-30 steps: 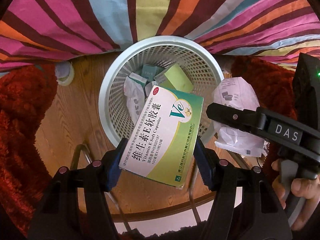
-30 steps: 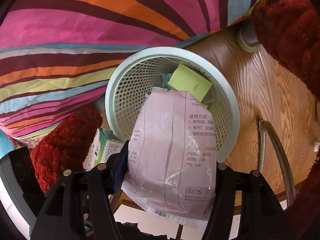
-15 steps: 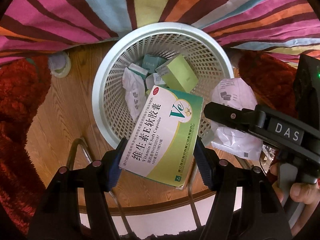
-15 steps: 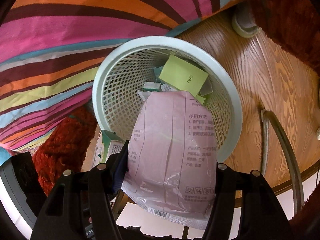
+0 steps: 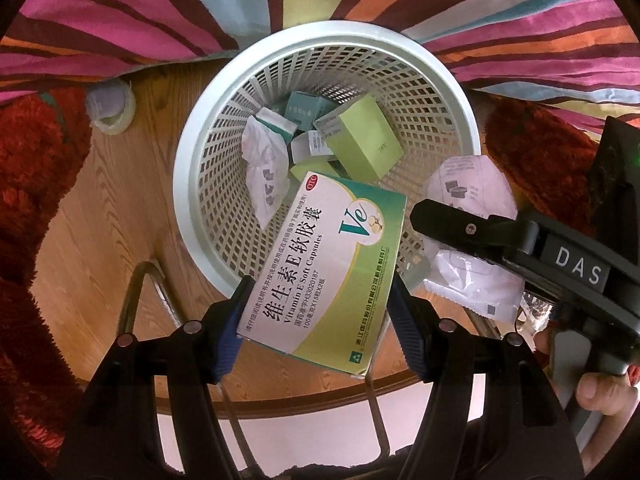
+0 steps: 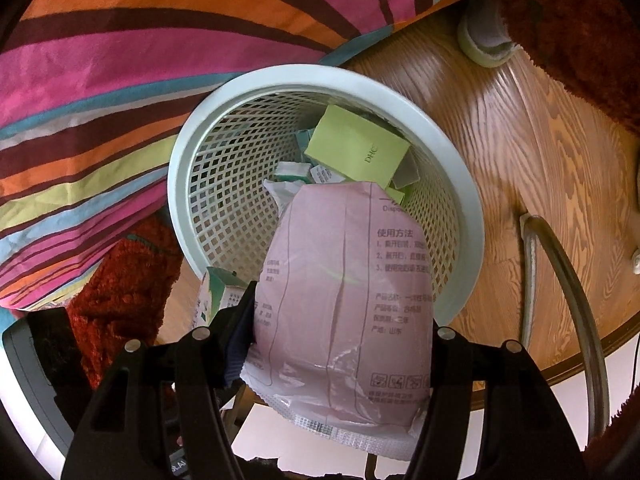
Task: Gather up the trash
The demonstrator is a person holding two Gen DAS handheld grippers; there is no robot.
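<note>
A white mesh waste basket (image 5: 184, 184) stands on the wood floor below both grippers. My left gripper (image 5: 320, 292) points down over the basket's near rim. A green-and-white vitamin E capsule box (image 5: 320, 264) sits between its blue pads, and the jaws are opening. My right gripper (image 6: 342, 312) holds a pink plastic packet (image 6: 344, 300) over the basket (image 6: 460, 184) from the other side. Its jaws are opening too, with the packet still between the pads. The packet (image 5: 472, 200) also shows in the left wrist view, and the box (image 6: 216, 292) in the right wrist view.
Inside the basket lie a lime-green box (image 5: 360, 140), small teal boxes (image 5: 304, 108) and a crumpled white wrapper (image 5: 264, 168). A striped cloth (image 5: 120, 20) hangs behind it. Red shaggy rugs (image 5: 28, 184) flank it. A metal tube frame (image 6: 560, 280) and a pale slipper (image 5: 110, 108) are on the floor.
Both grippers have sunk toward the basket, which now looks larger and closer. The box and the pink packet sit in the jaws as before.
</note>
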